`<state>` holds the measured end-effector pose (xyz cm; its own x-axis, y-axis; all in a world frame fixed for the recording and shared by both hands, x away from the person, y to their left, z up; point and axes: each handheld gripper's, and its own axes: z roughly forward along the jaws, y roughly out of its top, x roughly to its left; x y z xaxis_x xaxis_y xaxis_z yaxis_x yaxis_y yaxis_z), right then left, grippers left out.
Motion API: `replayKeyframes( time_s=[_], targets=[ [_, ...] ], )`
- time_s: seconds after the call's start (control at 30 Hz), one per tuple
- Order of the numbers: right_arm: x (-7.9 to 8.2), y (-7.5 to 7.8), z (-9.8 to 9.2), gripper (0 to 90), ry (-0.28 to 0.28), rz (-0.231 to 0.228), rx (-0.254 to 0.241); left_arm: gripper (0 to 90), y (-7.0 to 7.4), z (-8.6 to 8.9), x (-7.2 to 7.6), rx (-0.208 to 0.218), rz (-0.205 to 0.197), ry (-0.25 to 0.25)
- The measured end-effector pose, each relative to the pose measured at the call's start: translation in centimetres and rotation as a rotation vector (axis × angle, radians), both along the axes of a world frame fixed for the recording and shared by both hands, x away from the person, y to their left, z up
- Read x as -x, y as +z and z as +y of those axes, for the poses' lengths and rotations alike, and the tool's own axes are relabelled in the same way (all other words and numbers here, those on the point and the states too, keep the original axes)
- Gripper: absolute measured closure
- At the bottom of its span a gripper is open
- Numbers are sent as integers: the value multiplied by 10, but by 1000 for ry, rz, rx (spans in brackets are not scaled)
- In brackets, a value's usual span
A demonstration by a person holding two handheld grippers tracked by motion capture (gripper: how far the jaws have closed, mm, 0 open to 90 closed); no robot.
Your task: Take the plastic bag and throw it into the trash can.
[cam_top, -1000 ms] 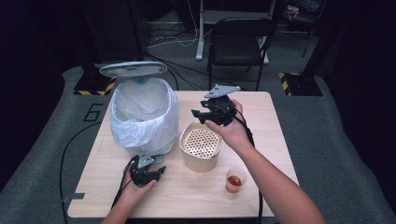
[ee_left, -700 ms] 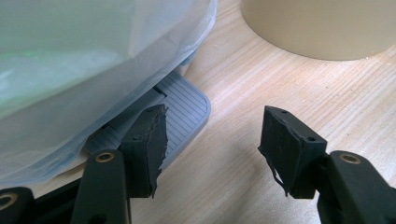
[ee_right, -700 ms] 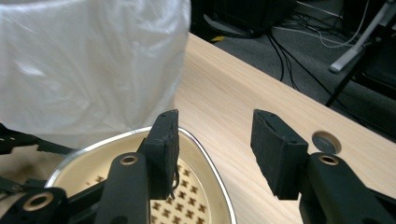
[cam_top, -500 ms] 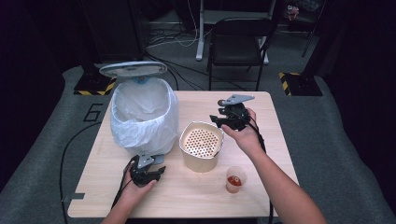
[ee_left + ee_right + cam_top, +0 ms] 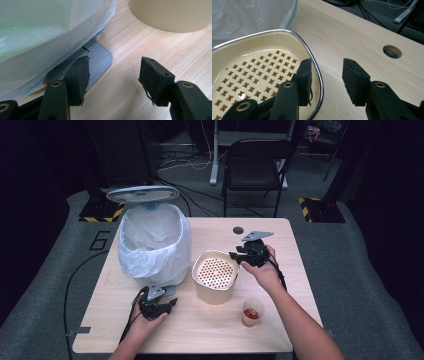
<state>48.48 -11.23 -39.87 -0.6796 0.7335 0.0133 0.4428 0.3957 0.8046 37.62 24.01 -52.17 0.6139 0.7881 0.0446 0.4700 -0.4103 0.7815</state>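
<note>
Straddling the cream strainer pot's (image 5: 215, 276) chrome rim mid-desk, the right gripper (image 5: 325, 77) had its jaws apart though just closing, one inside, one outside. Near the front edge, the left gripper (image 5: 112, 75) rested shut to its narrowest, empty, beside the bin's pedal (image 5: 96, 56).

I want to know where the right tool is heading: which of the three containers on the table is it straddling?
The cream container with the perforated insert: the right tool straddles its metal rim, not the lined bin or small cup.

Pale matt wooden table (image 5: 280, 320), glossy cream strainer (image 5: 249, 72), chrome rim, crinkled plastic liner (image 5: 150, 245)
</note>
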Motion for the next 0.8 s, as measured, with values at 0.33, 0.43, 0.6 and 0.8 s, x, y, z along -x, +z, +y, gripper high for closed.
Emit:
replayKeyframes(
  time_s=[0.33, 0.43, 0.6, 0.8],
  targets=[
    [-7, -17, -2, 643, 37, 33, -6, 410, 0, 0, 0, 0, 0, -2],
    [-7, -19, -1, 669, 42, 35, -6, 410, 0, 0, 0, -2, -1, -2],
    [-7, -21, 2, 735, 69, 39, 5, 410, 0, 0, 0, -1, -1, -2],
    [-6, -20, 2, 806, 88, 51, 2, 410, 0, 0, 0, -4, 2, -3]
  ],
)
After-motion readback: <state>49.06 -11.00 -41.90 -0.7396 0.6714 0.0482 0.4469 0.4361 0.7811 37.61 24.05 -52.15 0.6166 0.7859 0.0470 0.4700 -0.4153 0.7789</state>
